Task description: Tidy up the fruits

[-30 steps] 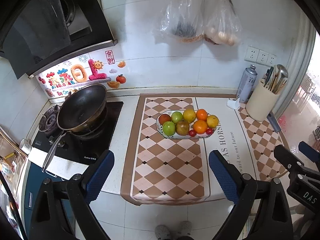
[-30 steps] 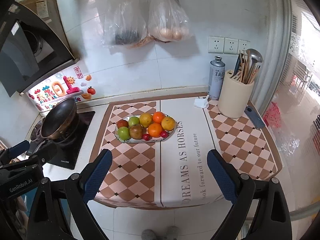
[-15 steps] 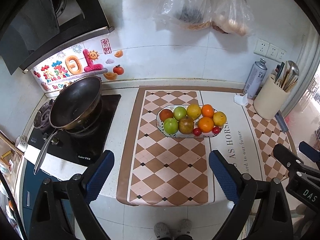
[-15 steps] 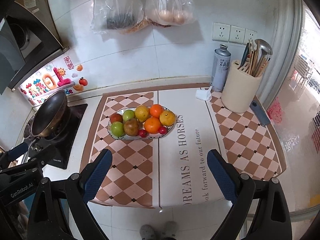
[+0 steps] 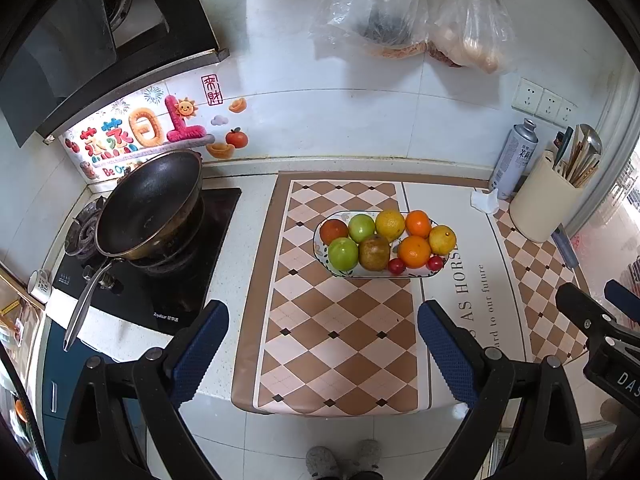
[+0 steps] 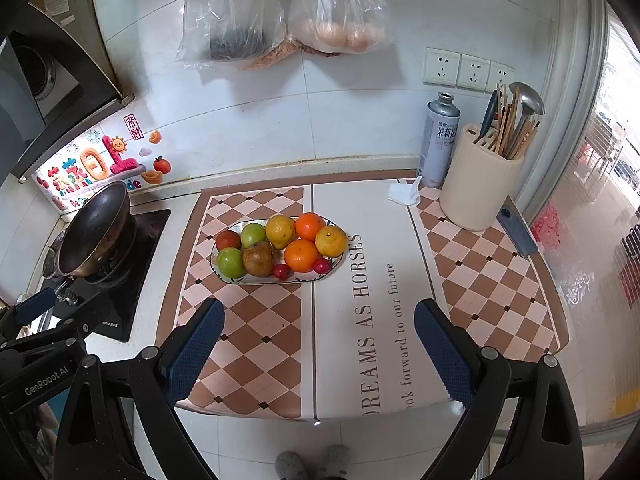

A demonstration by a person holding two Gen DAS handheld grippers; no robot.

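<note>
An oval plate (image 5: pixel 325 264) (image 6: pixel 218 270) on the checked counter mat holds green apples (image 5: pixel 343 253) (image 6: pixel 231 262), oranges (image 5: pixel 414 251) (image 6: pixel 301 255), yellow citrus (image 5: pixel 389 225) (image 6: pixel 331 241), a brown fruit (image 5: pixel 374 252) (image 6: pixel 258 259), a red fruit (image 5: pixel 333 231) and small red tomatoes (image 5: pixel 396 266) (image 6: pixel 281 271). My left gripper (image 5: pixel 322 344) hangs open above the mat's front part, short of the plate. My right gripper (image 6: pixel 316 344) is open too, over the mat's front edge, with nothing between its fingers.
A black wok (image 5: pixel 150 204) sits on the stove at the left. A cream utensil holder (image 6: pixel 478 184), a spray can (image 6: pixel 438 140) and a crumpled tissue (image 6: pixel 404 194) stand at the back right. Plastic bags (image 6: pixel 280 12) hang on the wall. Slippered feet (image 5: pixel 340 458) show below the counter edge.
Both grippers have moved closer to the counter and tilted down; the plate of fruit sits lower and larger in both views. Both stay open.
</note>
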